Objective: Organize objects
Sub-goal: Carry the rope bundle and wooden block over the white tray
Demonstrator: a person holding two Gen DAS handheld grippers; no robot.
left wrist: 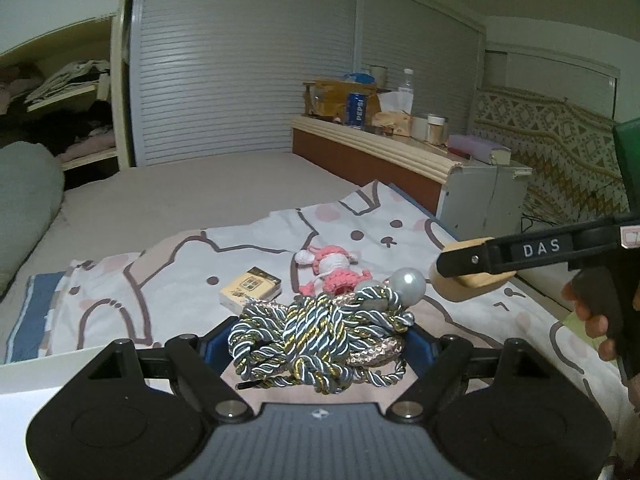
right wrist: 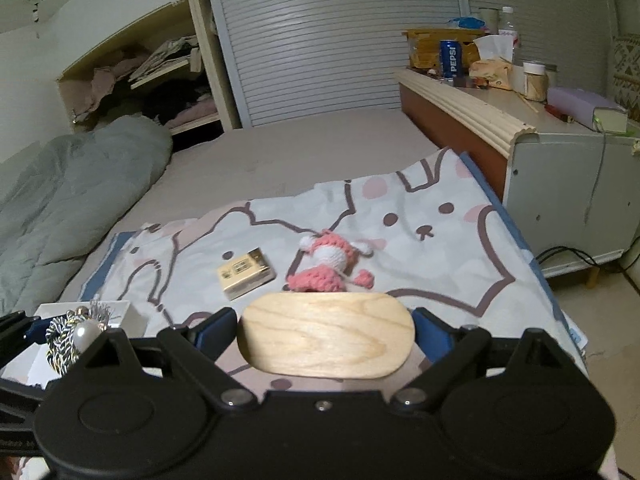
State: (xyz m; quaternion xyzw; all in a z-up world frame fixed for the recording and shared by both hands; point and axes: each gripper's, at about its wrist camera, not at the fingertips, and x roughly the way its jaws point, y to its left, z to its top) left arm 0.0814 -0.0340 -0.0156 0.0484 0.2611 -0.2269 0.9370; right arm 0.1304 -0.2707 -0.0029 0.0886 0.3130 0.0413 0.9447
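The left gripper point(left wrist: 320, 344) clamps a bundle of twisted grey, white and gold cord point(left wrist: 316, 336) with pearl beads, low centre. The right gripper point(right wrist: 326, 334) grips an oval wooden block point(right wrist: 326, 334), low centre. Only the left view shows fingers point(left wrist: 592, 316) on the right handle; only the right shows a white box point(right wrist: 120, 312).

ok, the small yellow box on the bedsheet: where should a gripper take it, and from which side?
Probably from above, fingers across the two long sides of the small yellow box. It lies flat on the bedsheet, narrow that way, with bare sheet on both long sides; the pink crochet doll lies apart, off one end.
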